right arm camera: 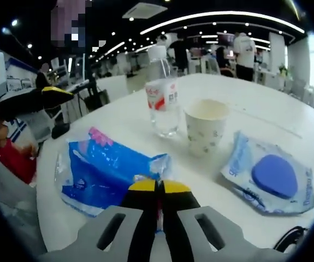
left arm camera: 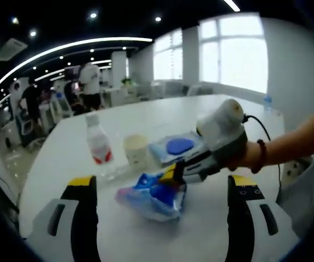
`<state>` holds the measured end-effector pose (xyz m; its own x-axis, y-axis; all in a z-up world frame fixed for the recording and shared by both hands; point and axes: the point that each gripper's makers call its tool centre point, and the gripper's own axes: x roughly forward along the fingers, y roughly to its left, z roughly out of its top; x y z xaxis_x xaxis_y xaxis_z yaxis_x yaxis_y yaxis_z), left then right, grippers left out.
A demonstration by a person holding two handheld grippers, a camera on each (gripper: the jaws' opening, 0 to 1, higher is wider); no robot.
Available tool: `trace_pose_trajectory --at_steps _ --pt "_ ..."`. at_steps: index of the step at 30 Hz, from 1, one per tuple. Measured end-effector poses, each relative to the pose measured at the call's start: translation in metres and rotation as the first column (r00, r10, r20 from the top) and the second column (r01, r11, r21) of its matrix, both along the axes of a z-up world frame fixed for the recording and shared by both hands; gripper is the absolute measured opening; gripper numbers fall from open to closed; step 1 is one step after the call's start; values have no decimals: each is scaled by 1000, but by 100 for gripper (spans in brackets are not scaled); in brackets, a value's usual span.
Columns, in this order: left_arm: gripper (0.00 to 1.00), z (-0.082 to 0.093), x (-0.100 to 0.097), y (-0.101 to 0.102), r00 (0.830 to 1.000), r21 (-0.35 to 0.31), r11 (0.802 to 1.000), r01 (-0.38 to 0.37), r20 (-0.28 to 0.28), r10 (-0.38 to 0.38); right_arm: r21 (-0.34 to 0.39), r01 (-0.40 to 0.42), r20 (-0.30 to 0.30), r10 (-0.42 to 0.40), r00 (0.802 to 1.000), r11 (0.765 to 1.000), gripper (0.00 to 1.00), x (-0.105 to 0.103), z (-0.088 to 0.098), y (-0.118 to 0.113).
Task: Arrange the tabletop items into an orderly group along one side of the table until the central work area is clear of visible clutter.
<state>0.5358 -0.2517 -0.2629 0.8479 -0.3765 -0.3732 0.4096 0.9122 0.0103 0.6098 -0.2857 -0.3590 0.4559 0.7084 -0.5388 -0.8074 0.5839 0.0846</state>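
Glossy white table [right arm camera: 266, 114]; crinkly blue packet [right arm camera: 105, 172] in right claw [right arm camera: 158, 188]

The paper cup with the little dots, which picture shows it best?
The right gripper view. There the white dotted paper cup stands close and sharp, beside the clear plastic water bottle with the red label, so its pattern and open rim show. In the left gripper view the cup is farther, smaller and blurry.

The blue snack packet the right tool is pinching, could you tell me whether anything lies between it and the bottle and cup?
Nothing visible: bare table separates the blue packet from the bottle and paper cup.
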Motion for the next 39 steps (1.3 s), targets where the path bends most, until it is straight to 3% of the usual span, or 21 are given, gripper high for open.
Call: trace_pose_trajectory --at_steps 12,21,39 --pt "96 -1 -1 -6 1000 -1 1000 17 -3 -17 -14 94 16 -94 995 995 1 9 21 -50" --pt "96 -2 -2 -9 1000 -7 1000 25 -9 -25 -36 201 41 -200 979 979 1 25 36 -106" --pt "96 -9 -4 -10 999 -2 999 33 -32 -33 -35 446 83 -442 893 894 1 60 54 -212"
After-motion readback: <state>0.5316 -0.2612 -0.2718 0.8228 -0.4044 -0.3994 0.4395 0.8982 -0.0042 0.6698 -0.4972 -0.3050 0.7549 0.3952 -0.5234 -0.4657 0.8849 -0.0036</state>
